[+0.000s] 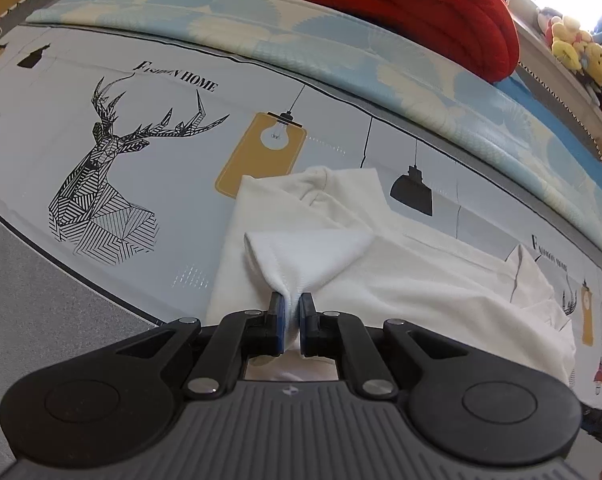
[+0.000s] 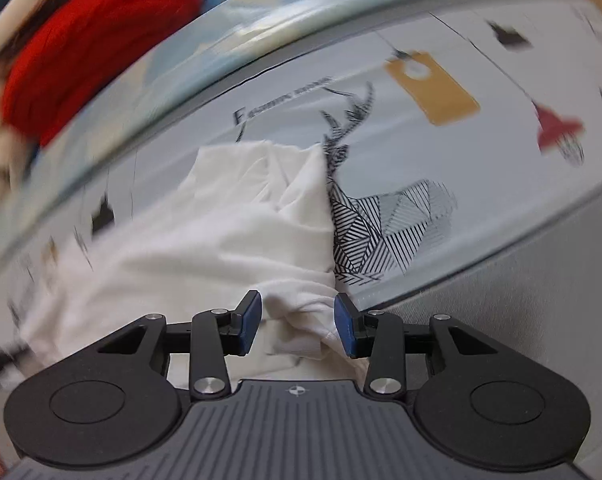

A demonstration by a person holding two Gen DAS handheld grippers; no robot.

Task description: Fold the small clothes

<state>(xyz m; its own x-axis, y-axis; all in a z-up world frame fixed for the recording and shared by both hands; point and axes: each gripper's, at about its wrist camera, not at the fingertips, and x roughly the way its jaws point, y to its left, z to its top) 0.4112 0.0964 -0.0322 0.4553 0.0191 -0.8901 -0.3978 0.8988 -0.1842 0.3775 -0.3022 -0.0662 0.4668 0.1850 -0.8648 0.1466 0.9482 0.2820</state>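
Our left gripper is pinched tight on a bunched corner of the white garment, lifting it into a small peak. Our right gripper stands wide, a rumpled fold lying between its pads without being clamped, as far as the blurred view shows. The garment lies spread on the printed sheet, partly doubled over; we judge folding only begun.

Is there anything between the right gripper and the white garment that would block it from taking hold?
Nothing visible blocks it. The right gripper is open, and a bunched edge of the white garment already lies between its fingers. The left gripper is shut on a fold of the same garment, and the printed table cover nearby carries nothing else.
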